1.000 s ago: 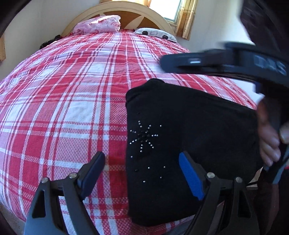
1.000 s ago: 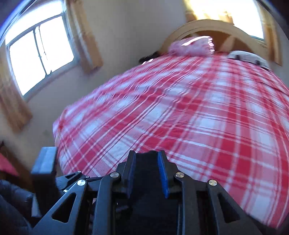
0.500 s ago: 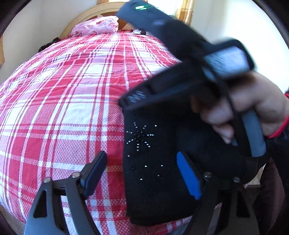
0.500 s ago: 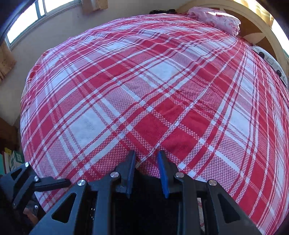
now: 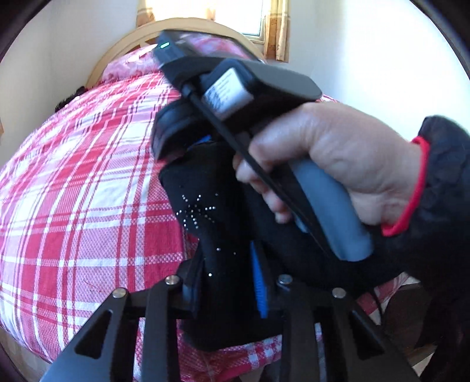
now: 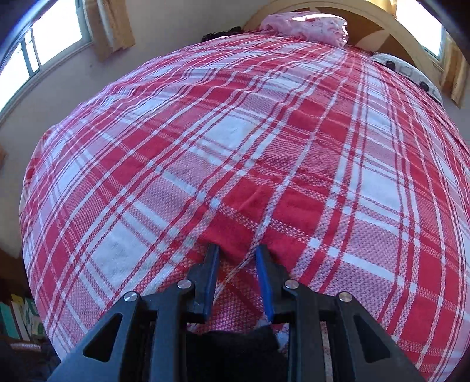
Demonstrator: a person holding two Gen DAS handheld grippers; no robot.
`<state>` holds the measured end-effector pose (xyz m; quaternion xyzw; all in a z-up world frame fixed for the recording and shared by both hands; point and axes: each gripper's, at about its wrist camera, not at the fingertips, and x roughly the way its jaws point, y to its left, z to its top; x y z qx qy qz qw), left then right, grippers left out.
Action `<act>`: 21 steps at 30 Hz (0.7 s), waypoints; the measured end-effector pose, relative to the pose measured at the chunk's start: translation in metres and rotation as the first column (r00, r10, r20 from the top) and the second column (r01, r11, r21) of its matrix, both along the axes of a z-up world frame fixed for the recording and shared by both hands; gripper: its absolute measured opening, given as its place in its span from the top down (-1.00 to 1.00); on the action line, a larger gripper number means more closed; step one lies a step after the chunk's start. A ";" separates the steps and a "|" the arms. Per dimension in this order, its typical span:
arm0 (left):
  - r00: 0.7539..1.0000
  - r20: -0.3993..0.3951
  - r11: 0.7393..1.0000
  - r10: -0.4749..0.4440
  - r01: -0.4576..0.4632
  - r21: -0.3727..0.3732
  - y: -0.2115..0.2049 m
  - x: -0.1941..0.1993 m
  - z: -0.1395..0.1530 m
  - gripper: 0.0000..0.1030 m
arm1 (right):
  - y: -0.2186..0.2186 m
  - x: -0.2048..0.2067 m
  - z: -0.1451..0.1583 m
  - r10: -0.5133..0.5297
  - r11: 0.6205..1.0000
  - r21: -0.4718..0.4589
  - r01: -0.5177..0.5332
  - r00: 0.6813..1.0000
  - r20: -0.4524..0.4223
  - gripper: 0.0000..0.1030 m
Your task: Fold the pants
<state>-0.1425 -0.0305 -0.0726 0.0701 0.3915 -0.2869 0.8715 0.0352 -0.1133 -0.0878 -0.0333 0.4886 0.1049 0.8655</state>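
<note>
- Nearest in my left wrist view, my left gripper (image 5: 226, 282) is closing its jaws, and a bunched edge of the black pants (image 5: 202, 217) stands between the two pads; the cloth fills the narrow gap and the pads look pressed onto it.
- The pants lie as a folded black bundle at the near edge of the bed, with a starburst of small shiny studs (image 5: 195, 213) facing up.
- Just past that, the person's right hand (image 5: 329, 164) grips the grey handle of the other tool, which crosses over the pants from the right; a dark sleeve with a red cuff band (image 5: 411, 194) covers the wrist.
- In my right wrist view, my right gripper (image 6: 237, 267) has its jaws set narrow, tips down on the plaid bedspread (image 6: 235, 132) with a small ridge of red cloth rising between them.
- Black fabric shows low between that gripper's frame; I cannot tell whether the pads pinch anything.
- Farther off, a pink pillow (image 6: 305, 25) rests against the curved wooden headboard (image 6: 364, 17).
- Beyond, curtained windows (image 6: 44, 38) are bright with daylight.
</note>
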 end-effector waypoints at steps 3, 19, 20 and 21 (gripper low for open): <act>1.000 -0.008 1.000 -0.004 0.004 -0.006 0.006 -0.004 0.003 0.44 | -0.020 0.005 0.002 -0.073 0.989 0.127 0.072 0.997 0.003 0.53; 1.000 0.004 1.000 -0.004 0.004 -0.003 0.003 -0.002 0.003 0.38 | 0.025 -0.042 0.040 0.387 0.921 0.054 -0.385 0.921 -0.033 0.49; 1.000 0.006 1.000 -0.006 0.006 0.000 0.003 -0.004 0.004 0.38 | 0.029 -0.040 0.033 0.405 0.914 0.019 -0.405 0.912 -0.057 0.49; 1.000 0.007 1.000 -0.007 0.007 0.002 0.002 -0.003 0.004 0.38 | 0.032 -0.037 0.028 0.421 0.907 0.009 -0.422 0.903 -0.084 0.49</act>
